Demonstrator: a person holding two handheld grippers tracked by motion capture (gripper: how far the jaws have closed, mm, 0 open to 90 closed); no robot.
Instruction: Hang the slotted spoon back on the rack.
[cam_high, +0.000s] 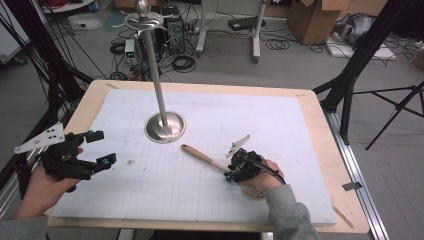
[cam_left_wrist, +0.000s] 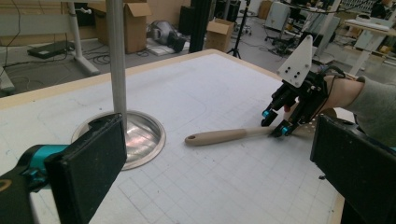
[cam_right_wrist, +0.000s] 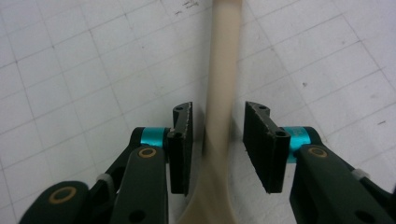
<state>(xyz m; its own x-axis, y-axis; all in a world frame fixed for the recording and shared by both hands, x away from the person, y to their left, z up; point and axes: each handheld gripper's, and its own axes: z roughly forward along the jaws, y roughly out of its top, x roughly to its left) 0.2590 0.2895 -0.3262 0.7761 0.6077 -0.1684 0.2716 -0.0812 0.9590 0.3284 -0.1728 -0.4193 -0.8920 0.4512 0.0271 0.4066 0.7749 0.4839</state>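
Wooden spoon (cam_high: 205, 159) flat on the white gridded mat (cam_high: 280, 125), just in front and right of the metal stand's round base (cam_high: 165, 127), handle tip toward that base, bowl end away from it under the person's right hand. Right gripper (cam_right_wrist: 217, 140) down over the spoon's neck, jaws straddling it on both sides with gaps visible in the right gripper view: parted, not yet clamped. Same seen from the left gripper view, right gripper (cam_left_wrist: 276, 125) tips at the spoon (cam_left_wrist: 219, 136) where handle meets bowl. Left gripper (cam_high: 102, 148) well to the left of the base, off the mat's near-left part, jaws wide apart and holding nothing. Stand pole (cam_high: 155, 75) upright, hooks on top bare.

Progress, as a judgement: approach done, alignment done. Left to do: squeeze, lift, whatever placement follows, probably at the stand. Early stage.
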